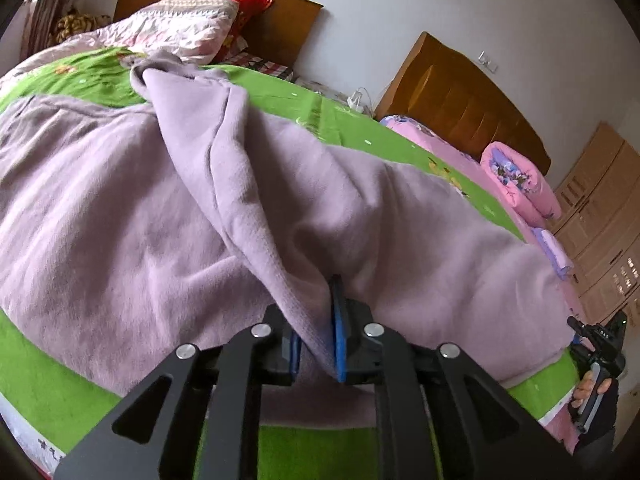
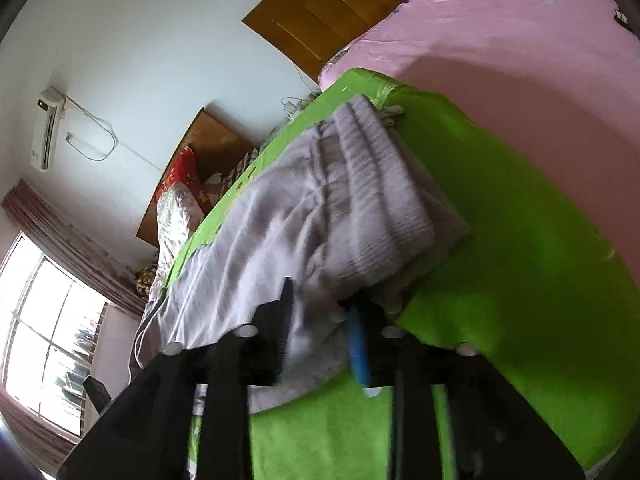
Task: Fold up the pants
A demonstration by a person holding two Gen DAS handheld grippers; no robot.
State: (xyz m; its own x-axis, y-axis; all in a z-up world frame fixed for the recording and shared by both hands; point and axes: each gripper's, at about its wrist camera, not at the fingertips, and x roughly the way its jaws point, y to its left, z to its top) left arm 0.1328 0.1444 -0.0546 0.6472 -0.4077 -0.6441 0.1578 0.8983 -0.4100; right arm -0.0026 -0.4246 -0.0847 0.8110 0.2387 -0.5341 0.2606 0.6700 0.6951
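A: Start with the left gripper (image 1: pixel 316 344). What is it doing?

B: Its jaws stand nearly together, and a ridge of the pants (image 1: pixel 160 208) runs down between the blue pads (image 1: pixel 339 340). The cloth is pinched there, so it is grasping the pants.

A: And the right gripper (image 2: pixel 320 328)?

B: Its jaws stand apart. Pants cloth lies between them, but there is a gap beside the blue pad (image 2: pixel 358 348), and the picture is blurred. I would call it released, with the cloth loose in the gap.

A: Can you see the right one from the left camera?

B: Yes, at the far right edge (image 1: pixel 596 344), with a hand (image 1: pixel 588 392) around its handle. Its fingers are too small there to judge.

A: Where are the pants?

B: Spread across the green cover (image 1: pixel 48 380) of the near bed. In the left view they fill most of the frame, with a raised fold running from the gripper up toward the pillow (image 1: pixel 188 20). In the right view the ribbed waistband (image 2: pixel 380 188) lies folded on top, just past the gripper.

A: Farther out?

B: A second bed with a pink sheet (image 2: pixel 500 40) stands beside the first, with a rolled pink quilt (image 1: pixel 520 184) on it. Wooden headboards (image 1: pixel 460 96) stand against the wall, cabinets (image 1: pixel 600 208) at the right. The right view also shows an air conditioner (image 2: pixel 48 132) and a window (image 2: pixel 48 320).
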